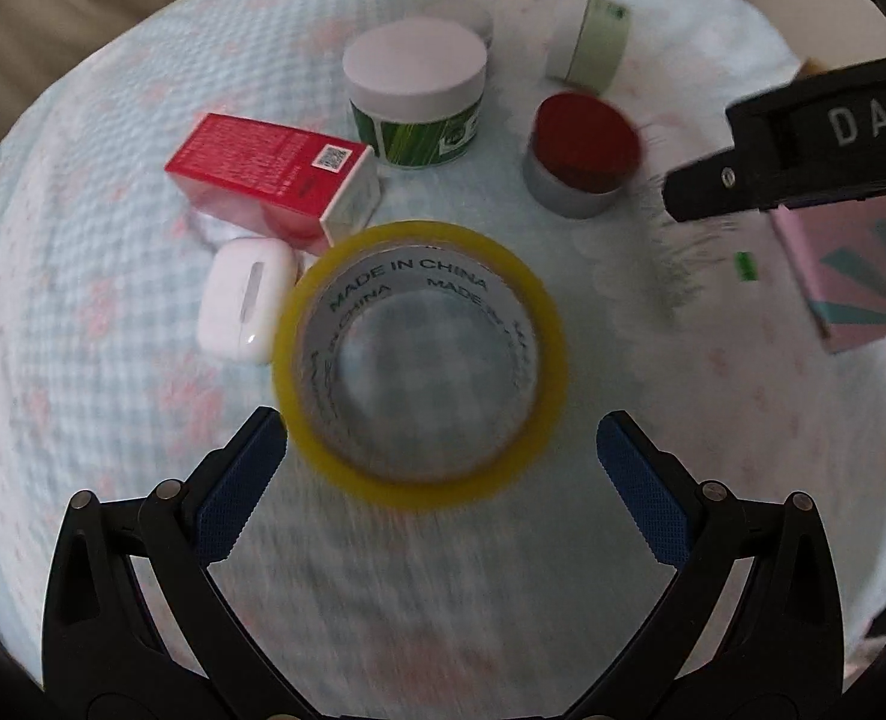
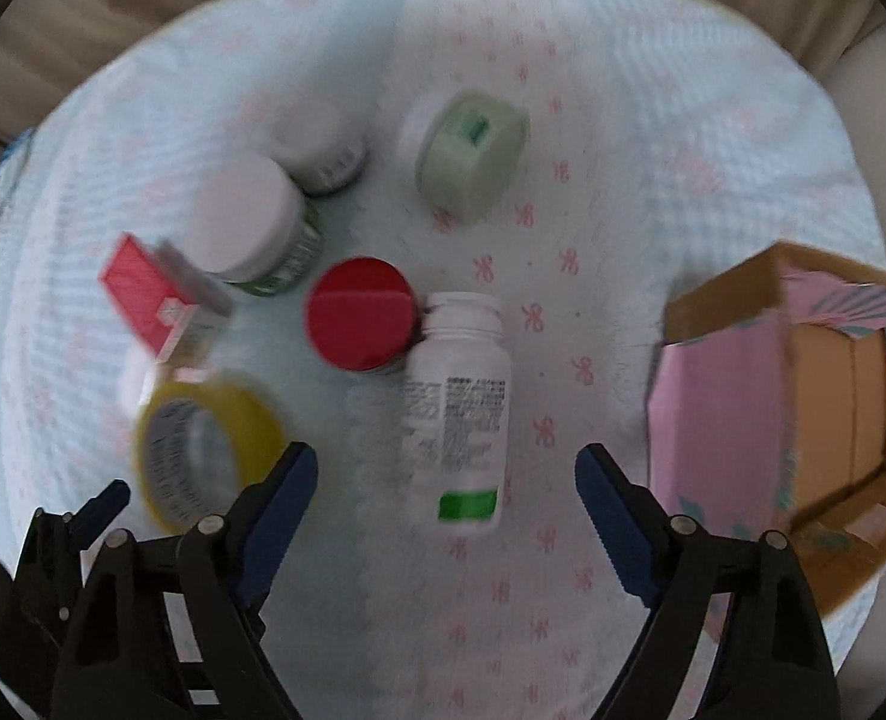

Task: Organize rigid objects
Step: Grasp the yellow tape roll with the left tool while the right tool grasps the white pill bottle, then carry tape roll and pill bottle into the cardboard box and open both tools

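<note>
Seen from two wrist-mounted fisheyes, both aimed steeply down at a pale blue cloth from close above. Left view centred over the yellow tape roll [image 1: 420, 360]; right view over a white bottle [image 2: 458, 405]. Shared: tape, red-lidded jar [image 2: 360, 313], pink box [image 2: 773, 414].

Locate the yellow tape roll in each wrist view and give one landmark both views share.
Left wrist: yellow tape roll at centre, just beyond the open fingers.
Right wrist: yellow tape roll at lower left, lying flat.
Shared landmark: the red-lidded jar.
</note>
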The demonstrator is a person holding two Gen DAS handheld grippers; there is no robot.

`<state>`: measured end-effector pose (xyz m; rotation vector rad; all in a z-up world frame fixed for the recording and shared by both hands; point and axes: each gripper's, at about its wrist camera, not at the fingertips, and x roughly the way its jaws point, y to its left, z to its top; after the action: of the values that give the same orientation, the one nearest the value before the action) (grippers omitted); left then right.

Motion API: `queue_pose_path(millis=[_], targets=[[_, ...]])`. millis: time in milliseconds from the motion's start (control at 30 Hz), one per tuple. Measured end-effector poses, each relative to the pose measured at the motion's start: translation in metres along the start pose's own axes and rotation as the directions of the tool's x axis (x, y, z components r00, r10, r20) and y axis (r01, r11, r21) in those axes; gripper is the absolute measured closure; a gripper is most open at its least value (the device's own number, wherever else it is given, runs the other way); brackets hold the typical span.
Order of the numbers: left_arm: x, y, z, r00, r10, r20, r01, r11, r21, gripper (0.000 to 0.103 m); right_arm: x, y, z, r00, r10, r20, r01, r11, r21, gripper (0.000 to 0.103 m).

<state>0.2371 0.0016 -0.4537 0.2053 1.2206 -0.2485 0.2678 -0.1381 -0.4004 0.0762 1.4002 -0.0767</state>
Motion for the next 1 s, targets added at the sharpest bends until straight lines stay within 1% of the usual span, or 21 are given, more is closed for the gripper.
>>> queue_pose_path(millis=[67, 200, 233, 300, 333, 367, 433, 633, 667, 733, 833, 1000], targets=[[0.007, 0.001, 0.004, 1.000, 0.013, 0.004, -0.013, 1.000, -0.004, 0.001, 0.017, -0.002, 0.004, 0.999, -0.002, -0.036, 0.002, 1.000, 0.010, 0.028], [0.018, 0.001, 0.013, 1.000, 0.014, 0.012, -0.014, 1.000, -0.006, 0.001, 0.037, -0.006, 0.009, 0.996, -0.002, -0.088, 0.004, 1.000, 0.028, 0.031], [0.020, 0.000, 0.016, 1.000, 0.020, 0.015, -0.020, 1.000, -0.002, 0.001, 0.040, -0.007, 0.009, 0.995, -0.003, -0.095, 0.006, 1.000, 0.029, 0.034], [0.022, 0.001, 0.019, 0.999, 0.028, 0.019, -0.028, 1.000, -0.001, 0.001, 0.044, -0.008, 0.011, 0.994, -0.003, -0.105, 0.006, 1.000, 0.029, 0.039], [0.023, 0.001, 0.020, 0.999, 0.039, 0.020, -0.039, 0.999, -0.002, 0.005, 0.046, -0.009, 0.011, 0.994, -0.002, -0.109, 0.005, 1.000, 0.031, 0.045], [0.023, 0.002, 0.021, 0.999, 0.044, 0.018, -0.044, 0.999, -0.002, 0.006, 0.048, -0.010, 0.011, 0.993, -0.001, -0.116, 0.005, 0.999, 0.034, 0.052], [0.023, 0.002, 0.021, 0.999, 0.036, 0.015, -0.036, 0.999, -0.008, 0.006, 0.051, -0.013, 0.012, 0.992, 0.009, -0.127, -0.003, 0.999, 0.043, 0.057], [0.019, 0.008, 0.022, 1.000, 0.017, 0.016, -0.017, 1.000, -0.013, 0.006, 0.044, -0.020, 0.011, 0.994, 0.002, -0.109, 0.006, 0.998, 0.070, 0.057], [0.016, 0.008, 0.022, 1.000, 0.020, 0.020, -0.019, 1.000, -0.012, 0.006, 0.049, -0.018, 0.007, 0.994, 0.006, -0.107, 0.002, 0.997, 0.076, 0.057], [0.013, 0.012, 0.024, 0.999, 0.021, 0.029, -0.021, 1.000, -0.011, 0.006, 0.043, -0.018, 0.003, 0.995, 0.012, -0.104, -0.003, 0.996, 0.091, 0.057], [0.000, 0.018, 0.023, 0.999, 0.022, 0.044, -0.021, 1.000, -0.010, 0.006, 0.035, -0.028, -0.006, 0.996, 0.012, -0.090, -0.003, 0.995, 0.099, 0.057], [-0.034, 0.027, 0.027, 0.996, 0.025, 0.081, -0.025, 1.000, -0.004, 0.006, 0.000, -0.034, -0.026, 0.999, 0.026, -0.039, -0.020, 0.991, 0.131, 0.057]])
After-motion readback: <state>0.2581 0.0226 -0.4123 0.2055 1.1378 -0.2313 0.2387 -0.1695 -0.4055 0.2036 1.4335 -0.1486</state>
